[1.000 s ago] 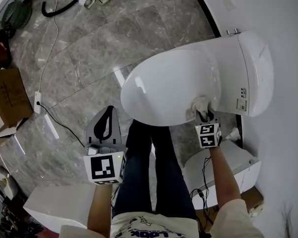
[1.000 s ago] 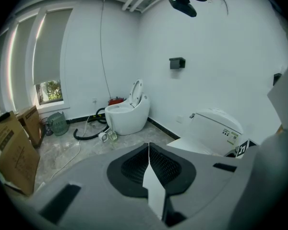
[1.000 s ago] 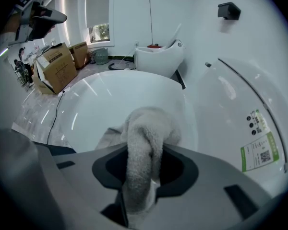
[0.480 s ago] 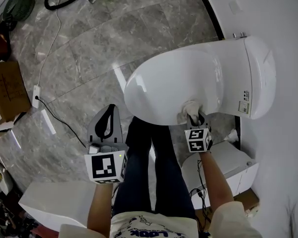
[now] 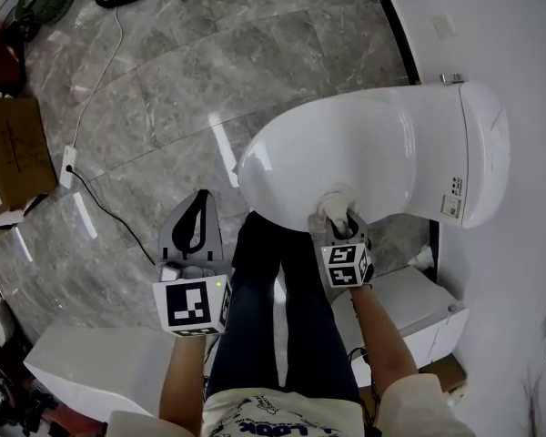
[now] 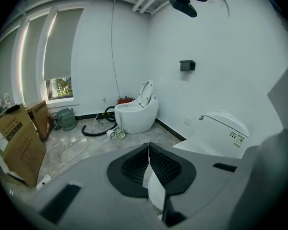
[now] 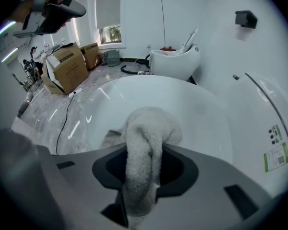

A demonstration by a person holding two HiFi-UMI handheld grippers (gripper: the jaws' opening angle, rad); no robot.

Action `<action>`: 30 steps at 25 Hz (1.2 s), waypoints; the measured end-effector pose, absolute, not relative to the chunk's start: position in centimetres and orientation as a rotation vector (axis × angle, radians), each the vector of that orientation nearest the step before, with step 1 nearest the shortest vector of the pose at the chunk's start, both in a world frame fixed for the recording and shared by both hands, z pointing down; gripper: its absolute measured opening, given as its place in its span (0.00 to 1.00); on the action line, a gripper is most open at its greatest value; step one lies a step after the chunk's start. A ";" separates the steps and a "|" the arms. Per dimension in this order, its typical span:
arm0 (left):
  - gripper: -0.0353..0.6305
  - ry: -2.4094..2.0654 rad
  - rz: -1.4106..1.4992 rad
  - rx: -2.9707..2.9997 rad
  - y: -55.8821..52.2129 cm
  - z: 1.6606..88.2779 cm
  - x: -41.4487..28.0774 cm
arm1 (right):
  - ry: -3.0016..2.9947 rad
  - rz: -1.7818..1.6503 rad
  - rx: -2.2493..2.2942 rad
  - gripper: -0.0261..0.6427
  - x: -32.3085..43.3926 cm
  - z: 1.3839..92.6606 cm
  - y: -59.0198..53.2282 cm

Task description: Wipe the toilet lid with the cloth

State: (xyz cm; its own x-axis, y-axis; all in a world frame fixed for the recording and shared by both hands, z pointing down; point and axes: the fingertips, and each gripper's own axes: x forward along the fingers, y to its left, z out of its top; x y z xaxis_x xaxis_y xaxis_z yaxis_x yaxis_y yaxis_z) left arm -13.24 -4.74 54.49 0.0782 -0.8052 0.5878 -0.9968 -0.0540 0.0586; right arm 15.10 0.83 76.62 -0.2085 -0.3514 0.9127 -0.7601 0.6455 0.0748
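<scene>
Right hand-held gripper [image 5: 341, 226] is pinching the cloth [image 7: 145, 147]; the wad is bulging past the jaws and resting on the toilet lid [image 5: 346, 144] at its near rim. Left hand-held gripper [image 5: 193, 230] is hanging over the floor [image 5: 164, 107], jaws pressed together, empty. For the wipe I'd be pressing the wad flat, running overlapping passes rim to hinge, and watching that the jaw tips aren't scraping the lid.

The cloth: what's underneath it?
The closed white toilet lid, near its rim. The right gripper holds the cloth against it, so the patch directly beneath is hidden.
</scene>
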 end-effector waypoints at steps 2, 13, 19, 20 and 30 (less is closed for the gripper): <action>0.07 -1.787 0.560 1.902 -4.5 54.4 -13.7 | -1.813 0.488 0.887 0.22 14.3 76.6 1.0; 0.07 -1.850 0.531 1.824 -2.7 54.5 -17.1 | -1.829 0.456 0.819 0.22 10.7 76.9 1.8; 0.07 -1.890 0.514 1.778 -1.5 54.4 -18.9 | -1.847 0.438 0.769 0.22 8.4 76.9 2.3; 0.07 -1.897 0.511 1.771 -1.3 54.3 -19.2 | -1.851 0.435 0.762 0.22 8.0 76.9 2.4; 0.07 -1.950 0.494 1.696 0.8 54.4 -21.8 | -1.884 0.417 0.657 0.22 3.6 77.3 3.2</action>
